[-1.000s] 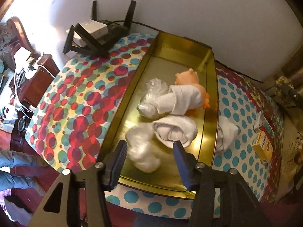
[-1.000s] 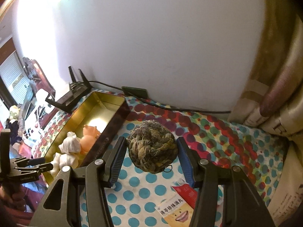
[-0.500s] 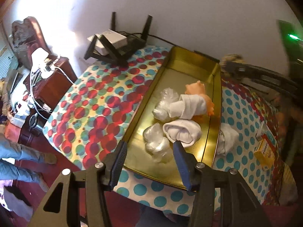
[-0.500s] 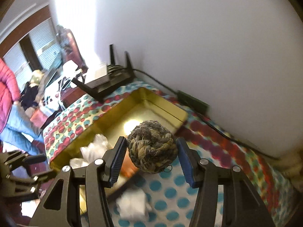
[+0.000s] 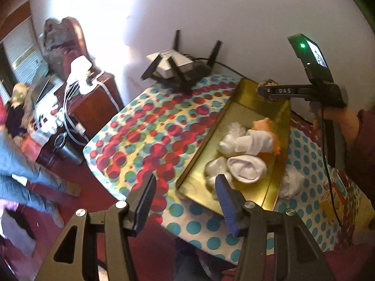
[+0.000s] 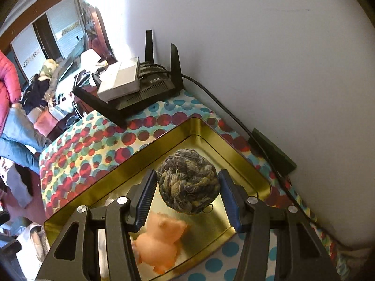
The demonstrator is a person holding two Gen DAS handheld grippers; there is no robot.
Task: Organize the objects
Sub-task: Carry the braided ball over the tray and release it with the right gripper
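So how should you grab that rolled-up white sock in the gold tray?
Pinch the rolled white sock across its fat middle, coming down from above. It lies flat in the gold tray, a plastic-wrapped bundle touching one side, so the top is freest.

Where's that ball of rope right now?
In the right wrist view the rope ball is clamped in the right gripper, above the far end of the gold tray, beyond the orange toy.

One gold tray, one rope ball, one orange toy figure, one router and two rolled white socks are counted.
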